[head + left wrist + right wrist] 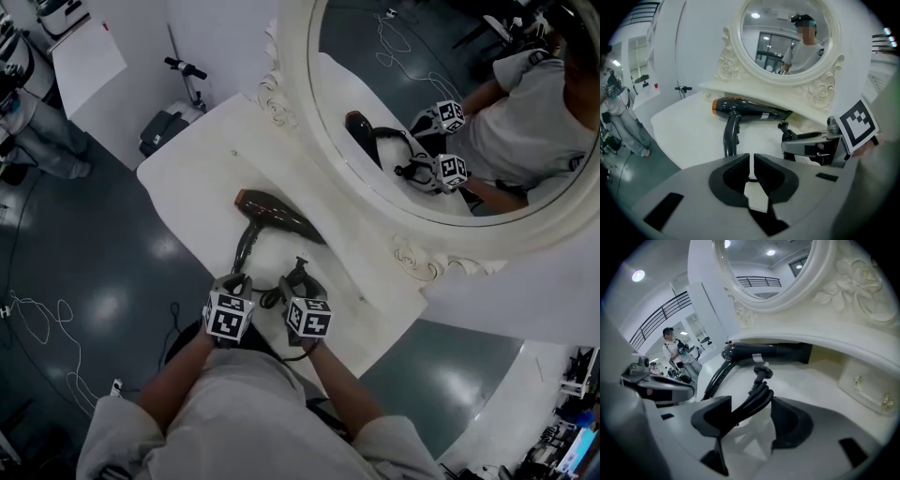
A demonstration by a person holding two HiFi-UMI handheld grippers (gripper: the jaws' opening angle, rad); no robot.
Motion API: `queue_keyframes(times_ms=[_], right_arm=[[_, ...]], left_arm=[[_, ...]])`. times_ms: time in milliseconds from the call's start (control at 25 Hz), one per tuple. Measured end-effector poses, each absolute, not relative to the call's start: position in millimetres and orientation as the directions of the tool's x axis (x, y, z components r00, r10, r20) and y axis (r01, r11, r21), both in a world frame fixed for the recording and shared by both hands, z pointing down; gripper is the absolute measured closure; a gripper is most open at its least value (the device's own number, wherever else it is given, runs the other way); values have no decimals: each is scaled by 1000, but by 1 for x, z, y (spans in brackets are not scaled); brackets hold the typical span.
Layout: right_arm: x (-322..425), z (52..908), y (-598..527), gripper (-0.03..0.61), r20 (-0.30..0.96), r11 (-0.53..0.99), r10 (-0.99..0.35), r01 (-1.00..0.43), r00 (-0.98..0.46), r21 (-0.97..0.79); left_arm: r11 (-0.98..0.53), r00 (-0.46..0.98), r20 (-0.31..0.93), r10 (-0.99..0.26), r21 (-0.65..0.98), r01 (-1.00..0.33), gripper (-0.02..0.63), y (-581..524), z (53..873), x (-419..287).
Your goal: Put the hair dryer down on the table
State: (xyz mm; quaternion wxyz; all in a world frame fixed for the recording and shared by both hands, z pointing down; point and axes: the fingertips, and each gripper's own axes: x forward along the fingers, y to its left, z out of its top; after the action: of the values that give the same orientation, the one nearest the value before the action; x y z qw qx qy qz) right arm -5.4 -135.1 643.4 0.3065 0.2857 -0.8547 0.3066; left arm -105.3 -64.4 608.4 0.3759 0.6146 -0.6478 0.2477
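The hair dryer (278,216) lies flat on the white surface (187,183), so the put-down looks done. In the head view its barrel runs from the orange-ringed end at 10 o'clock toward 4 o'clock, just beside the base of the mirror (305,141). Its handle points to 7 o'clock, at the left tool (236,279).

The likeliest trouble comes from the cord bundle (752,401). It stands between the wide-apart jaws of the right tool (750,413), leaning on the 9 o'clock jaw with the plug (762,372) poking up at 12. Nothing squeezes it. If that tool backs away carelessly, the jaw could hook a loop and drag the bundle, and then the dryer, toward the near edge at 6 o'clock. A bundle that slips over that edge could pull the handle round after it.

The left tool (751,161) has its jaws drawn together to a narrow slit. A thin dark strand crosses low in the gap — possibly the cord. If so, lifting away without releasing would tug the handle and skew the dryer.

Several things cannot be settled. Whether that strand is actually pinched is unclear. The spot where the cord leaves the handle sits behind the left tool in the head view. The ledge under the mirror overhangs the dryer in the right gripper view. The near rim of the surface is covered by the person's arms and sleeves — so how much room the bundle has there is unknown.
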Motion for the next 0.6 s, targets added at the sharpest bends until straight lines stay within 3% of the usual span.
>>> queue_keyframes(times_ms=[280,600], right_arm=[[0,640,-140,273,713,694,-342,-676,-612,-247],[17,613,-136,283,675,641,-499,-756,-543,-135]], left_arm=[[97,91,798,-596,184,-978,580,-63,613,-98],[35,159,764,-626,231,-972,580,-55,612,-96]])
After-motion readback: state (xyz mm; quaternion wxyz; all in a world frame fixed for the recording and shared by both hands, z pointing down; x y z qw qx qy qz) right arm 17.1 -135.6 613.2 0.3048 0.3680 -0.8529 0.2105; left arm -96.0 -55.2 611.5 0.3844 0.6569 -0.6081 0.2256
